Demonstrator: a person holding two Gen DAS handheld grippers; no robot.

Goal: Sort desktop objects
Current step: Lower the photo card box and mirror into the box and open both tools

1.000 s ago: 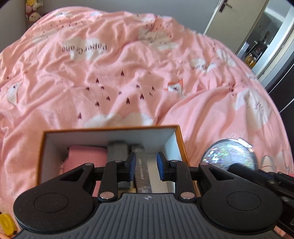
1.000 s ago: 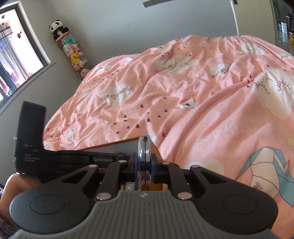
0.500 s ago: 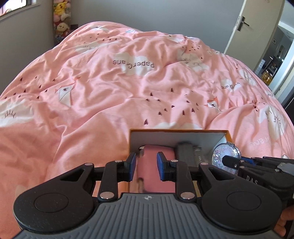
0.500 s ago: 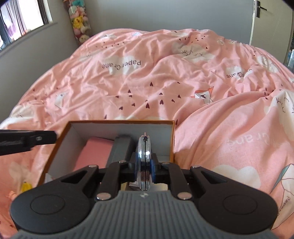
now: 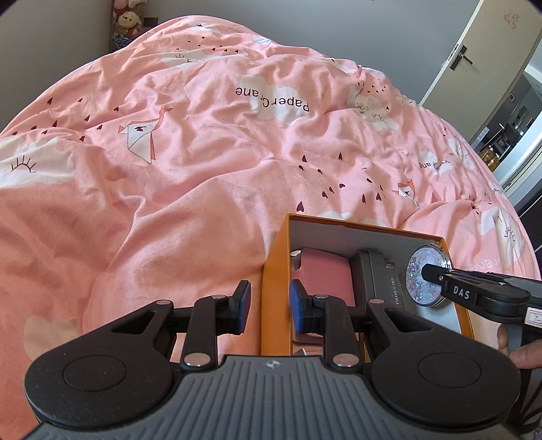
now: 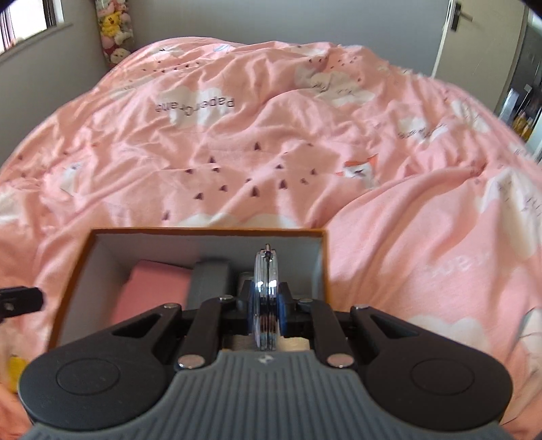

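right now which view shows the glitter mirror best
The left wrist view: the mirror shows its round glittery face, held by the right claw over the box. The right wrist view shows the mirror only edge-on, a thin chrome rim pinched in the claw.

The open box (image 5: 275,264) sits on the quilt (image 5: 189,176) of the bed. Inside it, a flat pad (image 5: 325,270) lies at the left, and a card case (image 5: 379,274) lies just to its right. The round compact mirror (image 5: 427,276) stands on edge above the right part of the box, between the fingers of the right gripper (image 6: 267,298). The left gripper (image 5: 267,306) straddles the box's left wall. Stuffed toys (image 6: 113,30) hang by the wall behind the bed, and a door (image 5: 474,54) stands at the far right.
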